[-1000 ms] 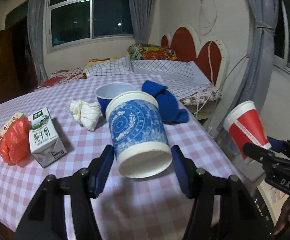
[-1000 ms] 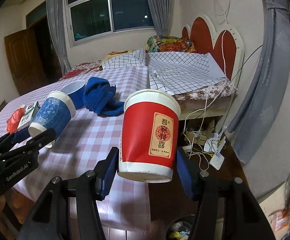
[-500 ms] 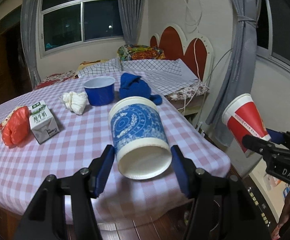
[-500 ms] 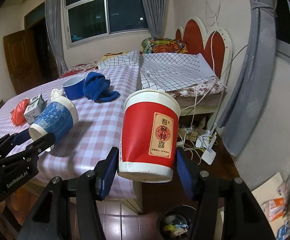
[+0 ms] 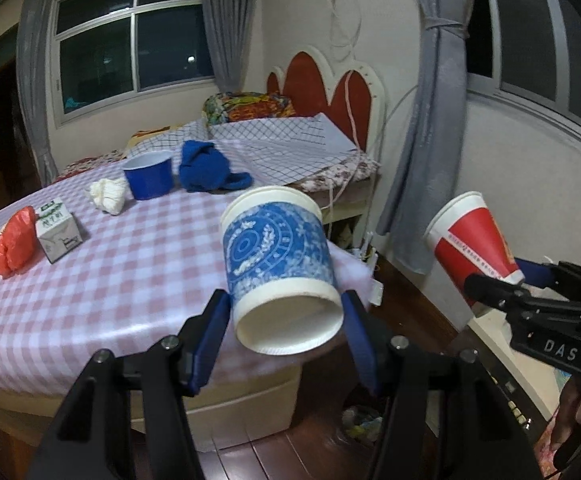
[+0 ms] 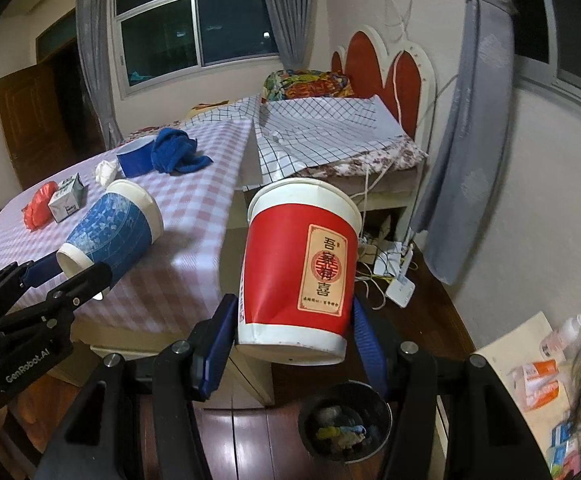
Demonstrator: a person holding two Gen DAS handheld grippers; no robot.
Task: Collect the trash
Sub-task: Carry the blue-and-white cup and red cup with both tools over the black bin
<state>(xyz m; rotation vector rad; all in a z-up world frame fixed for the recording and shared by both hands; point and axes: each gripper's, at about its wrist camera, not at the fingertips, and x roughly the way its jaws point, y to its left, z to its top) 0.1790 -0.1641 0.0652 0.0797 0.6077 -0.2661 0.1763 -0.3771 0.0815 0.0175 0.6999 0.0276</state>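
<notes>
My left gripper [image 5: 286,322] is shut on a blue patterned paper cup [image 5: 274,252], held tilted past the near edge of the checked table [image 5: 110,288]. My right gripper [image 6: 294,332] is shut on a red paper cup [image 6: 302,264] with a label, its wall dented by the left pad. Both cups hang over the floor. Below the red cup a dark bin [image 6: 344,426] with scraps stands on the wooden floor. The bin [image 5: 360,420] shows partly behind the right finger in the left wrist view. Each view shows the other gripper with its cup [image 5: 472,240] [image 6: 110,232].
On the table lie a milk carton [image 5: 56,234], an orange-red bag [image 5: 12,242], a white crumpled wad [image 5: 108,196], a blue bowl [image 5: 148,176] and a blue cloth [image 5: 208,168]. A bed with a red headboard [image 6: 386,68] stands behind. Cables and a power strip [image 6: 398,284] lie on the floor at right.
Both grippers have pulled back from the table with their cups. The table edge and the floor now show below, and the bin has come into view under the red cup.
</notes>
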